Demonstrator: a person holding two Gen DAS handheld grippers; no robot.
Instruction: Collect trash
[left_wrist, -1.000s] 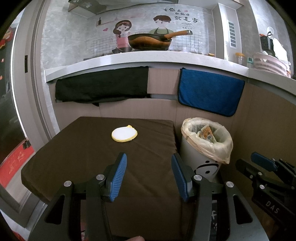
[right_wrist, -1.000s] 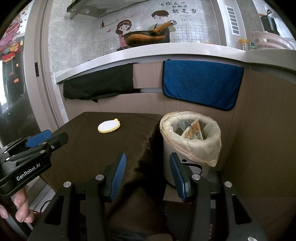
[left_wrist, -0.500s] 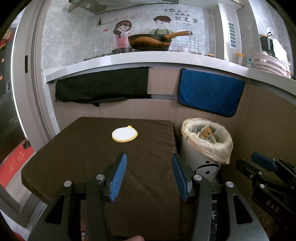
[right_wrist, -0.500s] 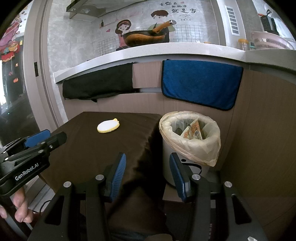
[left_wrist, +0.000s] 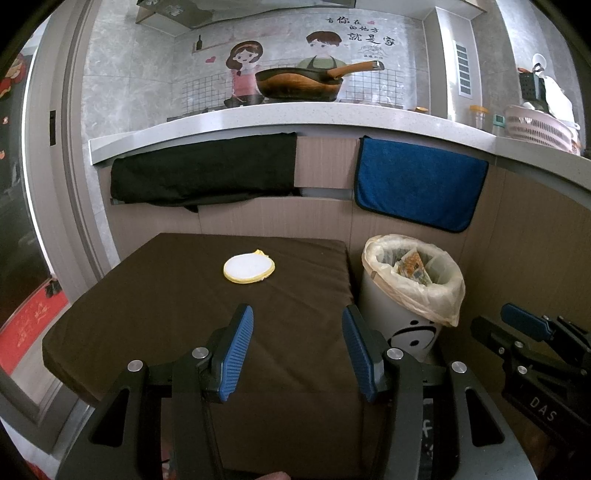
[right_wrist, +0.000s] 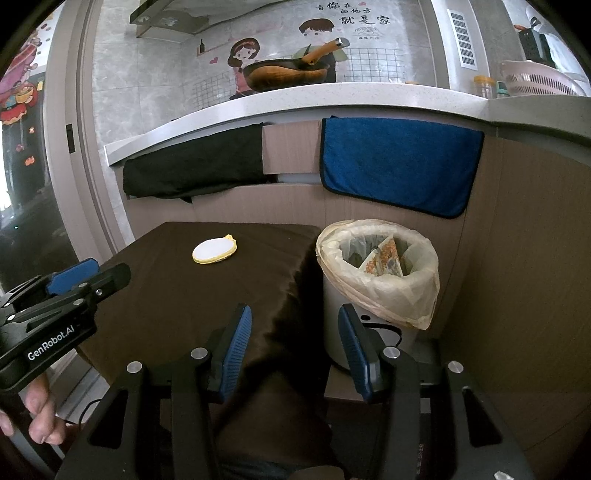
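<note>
A round white pad with a yellow rim (left_wrist: 249, 266) lies on the brown-covered table (left_wrist: 155, 295), toward its far side; it also shows in the right wrist view (right_wrist: 214, 250). A white bin with a plastic liner (left_wrist: 413, 291) stands right of the table and holds wrappers; it also shows in the right wrist view (right_wrist: 376, 280). My left gripper (left_wrist: 297, 326) is open and empty above the table's near part. My right gripper (right_wrist: 294, 325) is open and empty over the table's right edge, next to the bin.
A black cloth (left_wrist: 207, 173) and a blue towel (left_wrist: 417, 186) hang from the counter edge behind the table. A wok (left_wrist: 299, 83) sits on the counter. A wood panel wall (right_wrist: 524, 258) stands right of the bin.
</note>
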